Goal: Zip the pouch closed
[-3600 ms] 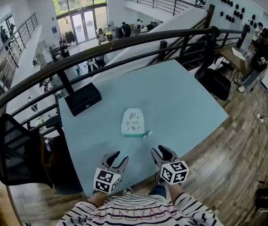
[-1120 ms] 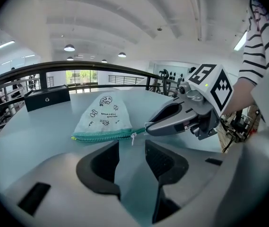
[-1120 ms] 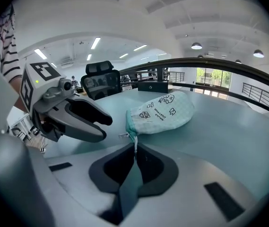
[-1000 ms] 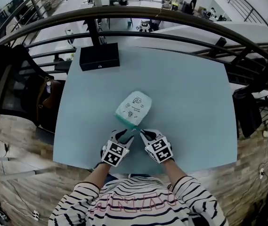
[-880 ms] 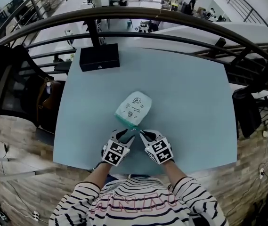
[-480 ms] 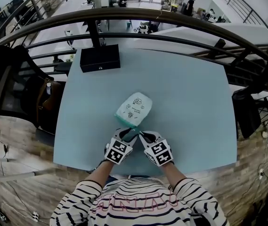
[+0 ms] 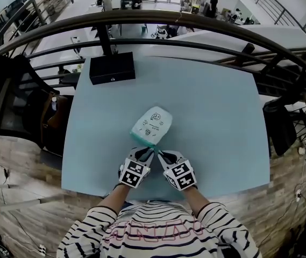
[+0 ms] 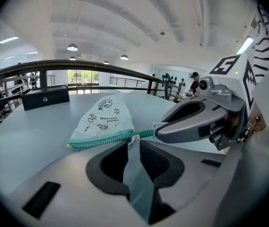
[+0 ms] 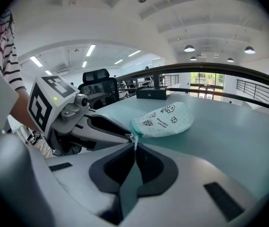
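A pale mint pouch (image 7: pixel 153 125) with small black drawings lies on the light blue table (image 7: pixel 217 122), its teal zipper along the near edge. My right gripper (image 7: pixel 161 155) is shut on the small white tab (image 9: pixel 134 142) at the zipper's right end. My left gripper (image 7: pixel 146 153) sits just left of it, its jaws closing. In the left gripper view the silver zipper pull (image 8: pixel 133 139) lies at the mouth of those jaws, with a gap still on either side of it. The frames do not show whether the zipper's teeth are joined.
A black box (image 7: pixel 112 67) stands at the table's far left corner. A dark railing (image 7: pixel 196 26) runs behind the table's far edge, and a black office chair (image 7: pixel 13 101) stands to the left. The person's striped sleeves reach in from the near edge.
Both grippers came forward from the table's near edge to the pouch's zipper. Over the last second the left jaws narrowed around the zipper pull; the right gripper stayed shut on the tab.
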`<state>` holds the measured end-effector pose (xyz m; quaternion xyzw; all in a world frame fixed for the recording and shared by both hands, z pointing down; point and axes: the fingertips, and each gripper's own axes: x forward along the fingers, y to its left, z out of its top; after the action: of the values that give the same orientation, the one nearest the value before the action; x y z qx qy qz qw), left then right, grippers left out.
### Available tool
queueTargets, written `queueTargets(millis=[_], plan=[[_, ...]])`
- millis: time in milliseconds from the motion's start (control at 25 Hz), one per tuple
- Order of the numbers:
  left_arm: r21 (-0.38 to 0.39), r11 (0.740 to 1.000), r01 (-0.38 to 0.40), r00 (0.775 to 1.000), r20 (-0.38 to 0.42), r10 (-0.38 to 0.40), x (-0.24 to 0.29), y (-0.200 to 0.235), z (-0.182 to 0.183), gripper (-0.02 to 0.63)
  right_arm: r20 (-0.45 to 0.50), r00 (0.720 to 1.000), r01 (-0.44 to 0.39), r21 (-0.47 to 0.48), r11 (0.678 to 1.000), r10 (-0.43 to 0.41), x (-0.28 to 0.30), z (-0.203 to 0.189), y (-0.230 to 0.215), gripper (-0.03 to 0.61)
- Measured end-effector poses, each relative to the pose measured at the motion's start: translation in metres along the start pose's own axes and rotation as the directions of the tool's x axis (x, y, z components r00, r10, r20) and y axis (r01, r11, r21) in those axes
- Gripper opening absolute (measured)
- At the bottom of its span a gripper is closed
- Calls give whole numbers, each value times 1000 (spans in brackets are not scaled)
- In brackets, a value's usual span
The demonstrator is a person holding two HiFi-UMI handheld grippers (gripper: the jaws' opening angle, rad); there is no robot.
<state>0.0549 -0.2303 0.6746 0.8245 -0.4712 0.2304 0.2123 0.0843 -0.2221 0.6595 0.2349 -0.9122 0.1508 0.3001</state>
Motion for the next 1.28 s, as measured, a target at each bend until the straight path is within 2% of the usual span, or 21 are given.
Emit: queueTargets(millis=[320,880,1120,1280], plan=[[23,1000,12,1000,-11,-12,-10,-2,-2,31,5,999,33,38,999,-33,-2,2,5,37],[-36,999,35,999,-40,-36,-36,13,-4,26,30,996,85,107,991,-89,-3,19,31,37],[-25,998,66,997,-36,-66,-44,14,-3,26,41,990,127,138,982,-134,-8,23,41,35],[-42,998,55,997,-51,-58,-49,22,-6,26,48,984,162,161,974,-172,-16,23,45,35]])
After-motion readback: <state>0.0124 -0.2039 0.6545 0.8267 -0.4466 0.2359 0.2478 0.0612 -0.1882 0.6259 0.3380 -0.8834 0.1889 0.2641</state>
